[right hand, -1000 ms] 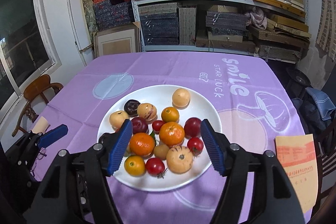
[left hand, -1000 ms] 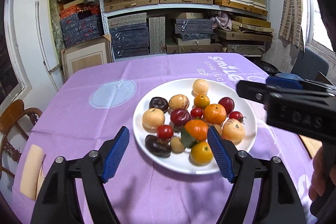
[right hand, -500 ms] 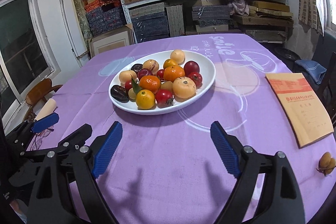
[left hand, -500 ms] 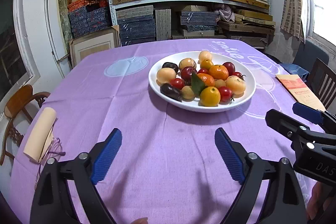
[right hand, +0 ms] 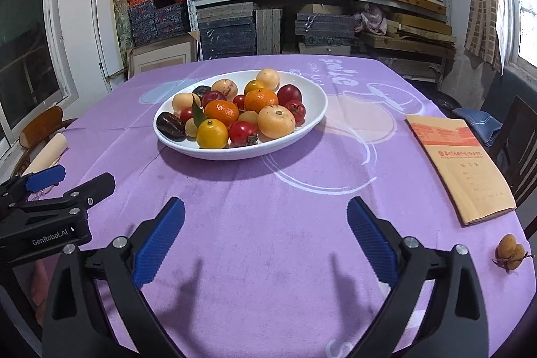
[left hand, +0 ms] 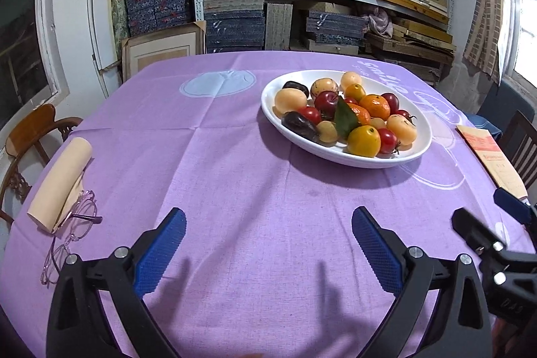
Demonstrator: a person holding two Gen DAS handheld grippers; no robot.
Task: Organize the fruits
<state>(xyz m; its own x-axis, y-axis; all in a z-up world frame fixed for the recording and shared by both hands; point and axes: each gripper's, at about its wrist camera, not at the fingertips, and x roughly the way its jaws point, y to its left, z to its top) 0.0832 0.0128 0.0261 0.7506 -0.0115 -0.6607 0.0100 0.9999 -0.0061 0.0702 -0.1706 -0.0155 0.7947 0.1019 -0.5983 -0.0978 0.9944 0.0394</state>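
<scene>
The white plate (right hand: pixel 312 116) of fruit is parked mid-bench on the purple cloth (right hand: pixel 268 223). Both the left gripper (left hand: pixel 268 244) and right gripper (right hand: pixel 265 237) are held near it, over bare cloth — fingers just spread wide, nothing pinched. One small fruit (right hand: pixel 510 250) is left off at the right edge.

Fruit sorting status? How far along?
Done: the mixed fruits are heaped on the oval white plate. In hand: nothing; left gripper and right gripper have just been opening, empty. Left: small orange-brown fruit cluster lies loose on the purple tablecloth.
</scene>
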